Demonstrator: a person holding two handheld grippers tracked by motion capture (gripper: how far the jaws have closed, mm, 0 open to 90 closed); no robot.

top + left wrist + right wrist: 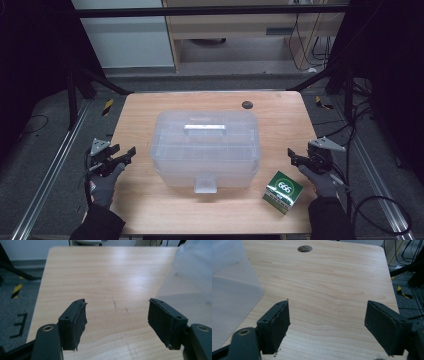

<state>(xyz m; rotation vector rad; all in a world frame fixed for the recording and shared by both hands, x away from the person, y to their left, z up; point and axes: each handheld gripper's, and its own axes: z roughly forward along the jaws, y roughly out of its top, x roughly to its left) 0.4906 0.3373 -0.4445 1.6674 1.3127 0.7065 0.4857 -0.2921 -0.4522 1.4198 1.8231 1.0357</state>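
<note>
A big translucent plastic storage box [206,149] with a closed lid is seen sitting right in the middle of the wooden table [150,105] in the high view, its front latch pointed toward the bottom of the frame. The left gripper [129,154] is held at the left-centre of that frame, just off the table's left edge, with its tips aimed toward the box's left wall; a gap of bare wood is left between them, so nothing is touched. In the left gripper view, the jaws are spread wide with only table grain between them, and the box [190,277] is caught as a cloudy shape along the right edge of the frame. The right gripper [292,156] is held at the right-centre of the high view, near the table's right edge and close to the box's right wall but apart from it. In the right gripper view its jaws are likewise released and nothing is gripped, with the box [229,290] filling the left side of the frame and a round hole [305,248] in the table seen at the top. A small green carton marked 666 [283,191] is seen lying at the lower right of the high view, just below the right gripper and beside the box's front right corner.
</note>
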